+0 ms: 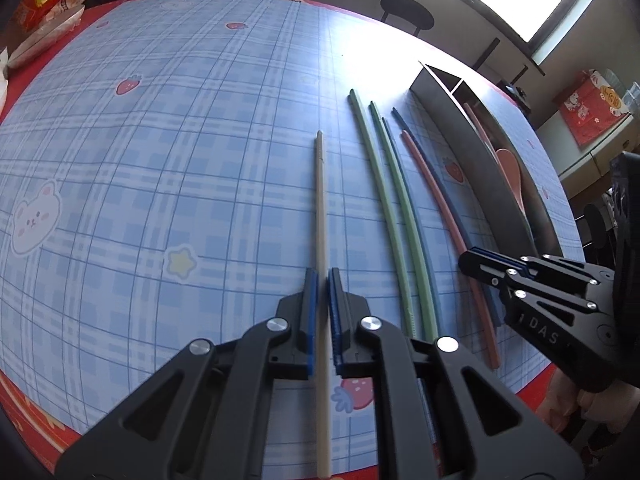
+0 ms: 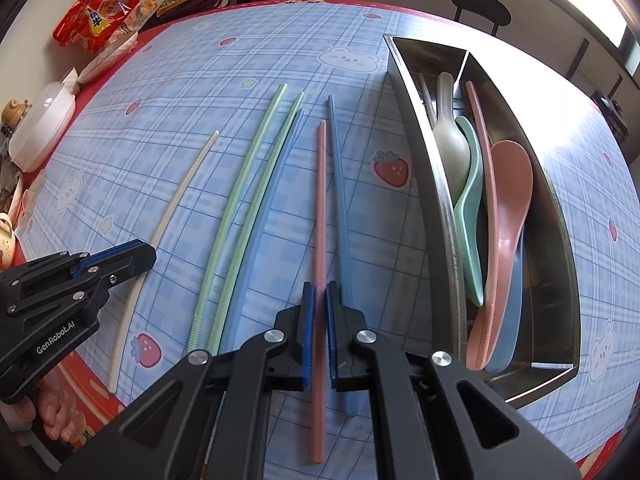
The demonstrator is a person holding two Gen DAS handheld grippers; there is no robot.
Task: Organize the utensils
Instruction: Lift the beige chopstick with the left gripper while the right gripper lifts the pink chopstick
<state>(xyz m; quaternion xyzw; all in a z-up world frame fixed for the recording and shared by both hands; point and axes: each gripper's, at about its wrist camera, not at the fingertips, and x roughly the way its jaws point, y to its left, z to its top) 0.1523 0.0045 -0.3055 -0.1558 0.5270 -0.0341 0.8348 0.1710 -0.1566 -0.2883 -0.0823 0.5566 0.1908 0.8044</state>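
While each claw straddles a chopstick narrowly, left claw (image 1: pixel 323 280) on white chopstick (image 1: pixel 321 216), right claw (image 2: pixel 320 292) on pink chopstick (image 2: pixel 320 216), metal tray (image 2: pixel 560 216) beside.

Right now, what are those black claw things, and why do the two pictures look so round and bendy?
Each claw is a hand-held gripper that a person squeezes like tongs. A tiny fish-eye camera rides on each one, so straight sticks look curved.

The left camera looks along the left hand-held gripper, whose blue pads sit on either side of a long cream plastic chopstick lying on the blue checked tablecloth. The right camera looks along the right hand-held gripper, whose pads flank a long pink plastic chopstick.

Green and blue chopsticks lie between them. The shiny metal tray holds coloured spoons and another pink chopstick. I can't tell whether either claw is squeezing yet.
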